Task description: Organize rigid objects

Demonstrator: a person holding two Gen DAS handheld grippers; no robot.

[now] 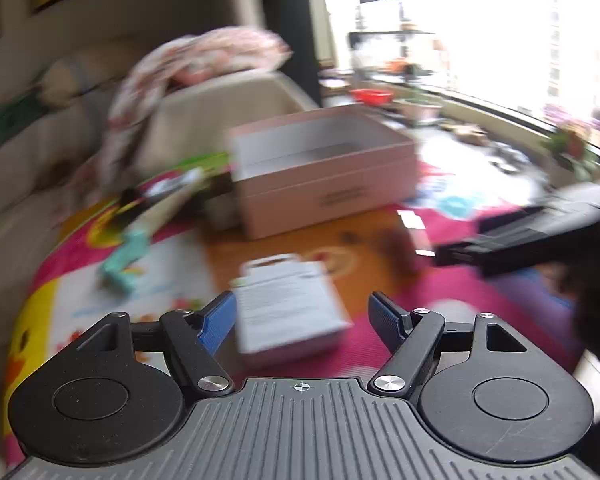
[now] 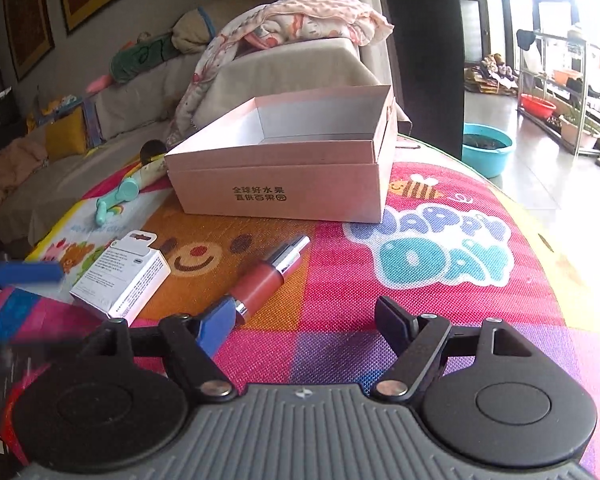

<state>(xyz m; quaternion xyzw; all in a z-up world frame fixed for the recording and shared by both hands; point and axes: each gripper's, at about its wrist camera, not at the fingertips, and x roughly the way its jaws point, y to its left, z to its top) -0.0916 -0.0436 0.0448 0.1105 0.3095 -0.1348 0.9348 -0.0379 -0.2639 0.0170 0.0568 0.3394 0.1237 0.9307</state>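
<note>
With both sets of jaws spread and empty, we should square our left gripper (image 1: 301,316) over the small white carton (image 1: 288,304), then carry it to the pink box (image 2: 284,160).

The pink cardboard box (image 2: 284,168) carried two lines of dark Chinese print on its near side: 全球好水果 above 直供百果园. To its right, the colourful play mat (image 2: 439,288) bore "HAPPY DAY" in big rounded purple and teal letters. The small white carton (image 2: 120,280) at the near left had fine printed lines, too small to read.
</note>
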